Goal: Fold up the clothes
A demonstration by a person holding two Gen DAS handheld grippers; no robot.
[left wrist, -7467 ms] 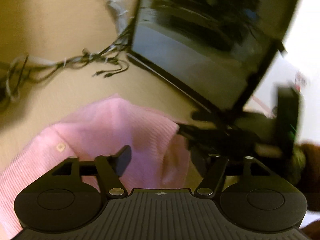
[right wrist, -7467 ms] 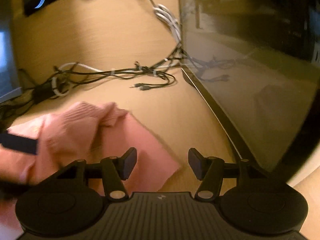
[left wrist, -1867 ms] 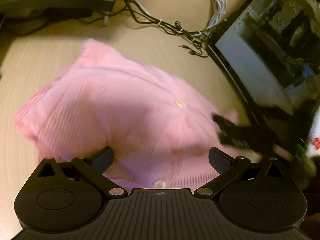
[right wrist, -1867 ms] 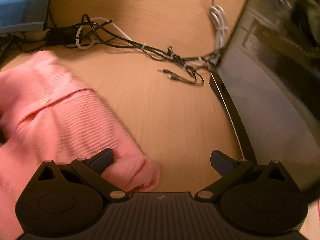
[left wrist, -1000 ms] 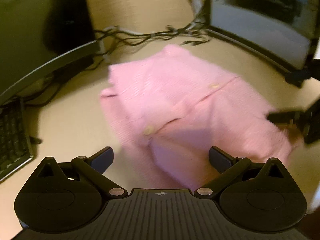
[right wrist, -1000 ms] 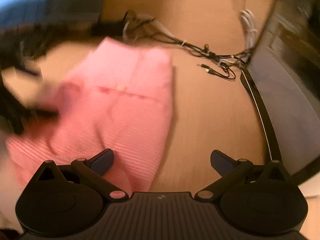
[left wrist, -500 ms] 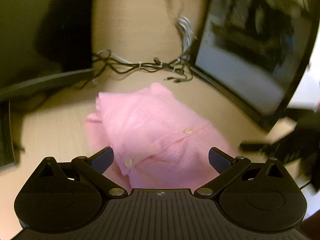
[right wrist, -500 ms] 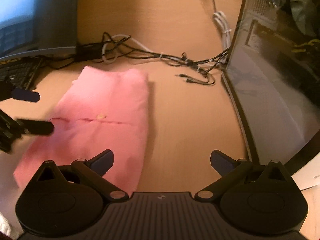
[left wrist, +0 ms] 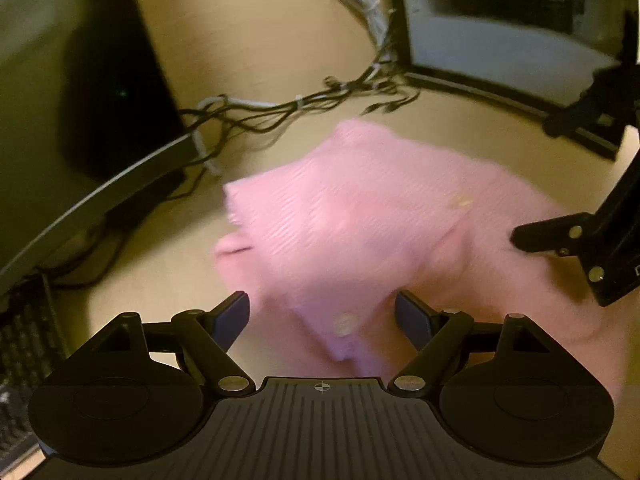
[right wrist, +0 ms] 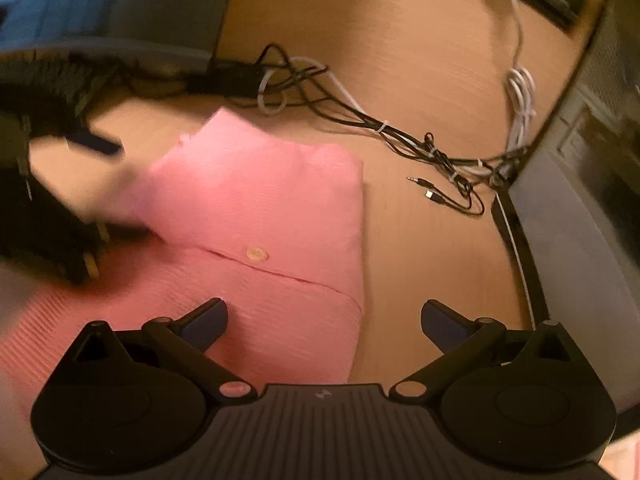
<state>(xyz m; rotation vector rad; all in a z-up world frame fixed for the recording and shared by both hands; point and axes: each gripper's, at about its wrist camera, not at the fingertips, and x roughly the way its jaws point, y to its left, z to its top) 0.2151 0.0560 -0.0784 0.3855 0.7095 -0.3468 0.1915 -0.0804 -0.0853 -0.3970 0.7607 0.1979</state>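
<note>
The left gripper (left wrist: 322, 318) sits at six o'clock with its fingers (left wrist: 232, 316) spread apart and nothing between them. Just beyond them a pink ribbed shirt (left wrist: 360, 216) lies folded on the tan surface (left wrist: 160, 280), blurred, with one pale button (left wrist: 344, 326) near the fingers and another button (left wrist: 462, 202) toward two o'clock. At three o'clock the right gripper (left wrist: 552, 236) reaches in over the shirt's edge; its opening cannot be judged. A tangle of cables (left wrist: 304, 108) runs across at twelve o'clock. One monitor (left wrist: 80, 120) stands at ten o'clock, another monitor (left wrist: 500, 32) at one o'clock, and a keyboard (left wrist: 28, 340) lies at eight o'clock.
</note>
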